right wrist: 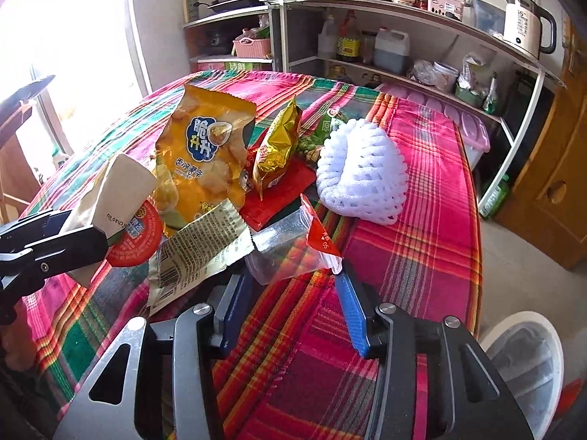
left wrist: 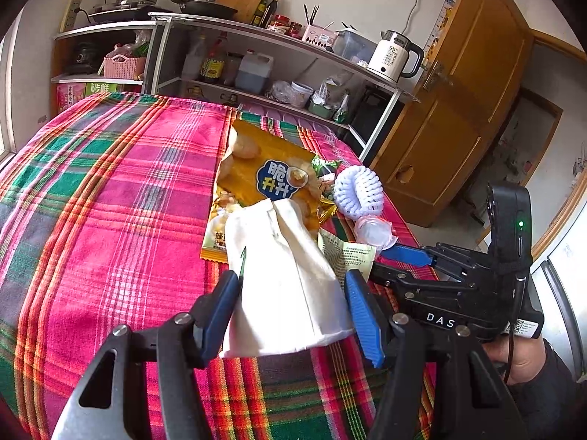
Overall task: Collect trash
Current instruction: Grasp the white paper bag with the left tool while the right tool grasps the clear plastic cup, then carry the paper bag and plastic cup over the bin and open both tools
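Trash pile sits on the plaid tablecloth [right wrist: 422, 190], nearly all of it uncollected as far as shown. Going left to right in the right wrist view: left gripper [left wrist: 293, 293] spread wide around a white paper bag [left wrist: 286, 286]; the pads look to touch its sides, so probably holding it, though a firm grip can't be confirmed. Next, red round lid [right wrist: 134, 236], then yellow chip bag [right wrist: 205, 154], silvery printed wrapper [right wrist: 198, 253], gold snack bag [right wrist: 277, 146], green packet [right wrist: 332, 121] half hidden, clear plastic pouch [right wrist: 290, 253], white foam fruit net [right wrist: 361, 172].

Right gripper [right wrist: 290, 304] about half open, the pouch's near edge just above its fingertips, not pinched (pads look clear of it). White bin [right wrist: 524, 359] off the table's right edge, low; contents can't be read. Judgement: early stage, one item possibly in hand, everything else left.
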{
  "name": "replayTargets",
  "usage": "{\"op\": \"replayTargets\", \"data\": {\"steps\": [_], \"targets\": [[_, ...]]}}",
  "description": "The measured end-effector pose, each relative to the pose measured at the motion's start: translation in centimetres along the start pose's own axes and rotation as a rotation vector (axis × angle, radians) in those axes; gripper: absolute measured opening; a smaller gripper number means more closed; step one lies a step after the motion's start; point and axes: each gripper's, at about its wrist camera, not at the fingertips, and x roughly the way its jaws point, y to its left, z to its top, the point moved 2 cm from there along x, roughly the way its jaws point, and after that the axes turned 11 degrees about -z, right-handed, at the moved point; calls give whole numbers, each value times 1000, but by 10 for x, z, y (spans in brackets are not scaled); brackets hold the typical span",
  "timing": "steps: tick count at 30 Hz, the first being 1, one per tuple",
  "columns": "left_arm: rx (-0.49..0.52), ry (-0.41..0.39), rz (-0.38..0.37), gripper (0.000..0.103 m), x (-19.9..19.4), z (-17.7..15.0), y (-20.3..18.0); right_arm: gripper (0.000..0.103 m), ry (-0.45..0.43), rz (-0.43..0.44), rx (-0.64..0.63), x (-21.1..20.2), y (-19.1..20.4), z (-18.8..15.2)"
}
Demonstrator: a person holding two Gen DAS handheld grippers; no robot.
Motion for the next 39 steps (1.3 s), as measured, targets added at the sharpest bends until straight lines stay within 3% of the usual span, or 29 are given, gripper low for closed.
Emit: {"op": "replayTargets", "data": {"steps": [17, 39], "targets": [[34, -15, 1, 62, -12, -2, -17, 46, -65, 15, 106, -47, -4, -22], [165, 5, -88, 62, -20, -19, -104, 46, -146, -68, 294, -141, -49, -85]]}}
